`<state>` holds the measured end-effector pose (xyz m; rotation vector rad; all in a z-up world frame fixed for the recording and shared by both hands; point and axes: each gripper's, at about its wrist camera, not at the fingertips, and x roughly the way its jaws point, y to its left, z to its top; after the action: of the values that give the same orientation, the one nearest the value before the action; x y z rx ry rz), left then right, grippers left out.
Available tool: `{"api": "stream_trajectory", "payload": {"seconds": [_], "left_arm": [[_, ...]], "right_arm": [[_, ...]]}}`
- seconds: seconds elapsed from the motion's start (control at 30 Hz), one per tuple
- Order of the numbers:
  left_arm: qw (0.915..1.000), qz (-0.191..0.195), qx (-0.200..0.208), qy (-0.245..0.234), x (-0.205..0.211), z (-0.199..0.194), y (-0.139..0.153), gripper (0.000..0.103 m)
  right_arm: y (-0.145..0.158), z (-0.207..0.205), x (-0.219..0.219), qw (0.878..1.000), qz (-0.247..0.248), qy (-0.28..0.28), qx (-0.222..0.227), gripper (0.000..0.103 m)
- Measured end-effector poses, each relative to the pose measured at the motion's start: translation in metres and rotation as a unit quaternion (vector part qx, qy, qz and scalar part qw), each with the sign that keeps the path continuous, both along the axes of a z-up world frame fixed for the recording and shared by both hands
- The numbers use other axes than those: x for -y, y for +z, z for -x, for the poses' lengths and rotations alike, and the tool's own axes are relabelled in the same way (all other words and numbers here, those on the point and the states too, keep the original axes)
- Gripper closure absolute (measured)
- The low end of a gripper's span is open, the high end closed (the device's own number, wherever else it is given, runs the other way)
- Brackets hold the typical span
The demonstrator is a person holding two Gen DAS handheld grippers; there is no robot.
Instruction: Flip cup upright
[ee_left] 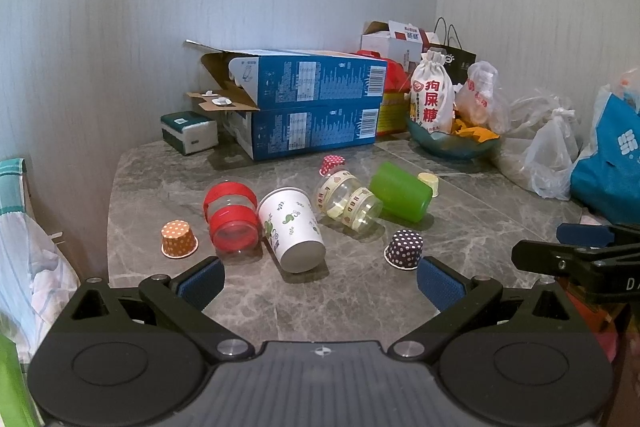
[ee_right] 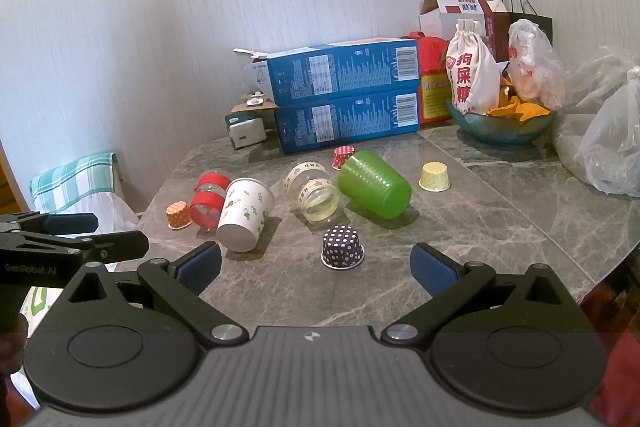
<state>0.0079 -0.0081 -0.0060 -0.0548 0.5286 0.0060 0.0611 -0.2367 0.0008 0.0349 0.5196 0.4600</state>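
The white paper cup [ee_left: 290, 229] lies on its side on the grey marble desk [ee_left: 360, 291], its long axis running toward the left gripper [ee_left: 318, 281], flat base nearest, mouth facing the blue boxes [ee_left: 316, 103]. It touches the red-banded clear cup [ee_left: 232, 217] on its left; the green cup [ee_left: 400, 191], also toppled, lies to its right, beyond the taped clear cup [ee_left: 348, 199]. Both the left gripper and the right gripper [ee_right: 316, 267] are spread wide, holding nothing. The clear cup's tape reads "HBD"; the left gripper's side reads "GenRobot.AI".
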Motion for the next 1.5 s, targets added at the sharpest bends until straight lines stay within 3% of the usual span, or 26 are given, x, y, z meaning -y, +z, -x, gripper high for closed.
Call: {"api": "stream_trajectory", "payload": {"seconds": [1.5], "left_arm": [[0.9999, 0.007, -0.008, 0.000, 0.0043, -0.0027, -0.0069, 0.000]], "right_arm": [[-0.0079, -0.0021, 0.0059, 1.000, -0.005, -0.005, -0.012, 0.001]]}}
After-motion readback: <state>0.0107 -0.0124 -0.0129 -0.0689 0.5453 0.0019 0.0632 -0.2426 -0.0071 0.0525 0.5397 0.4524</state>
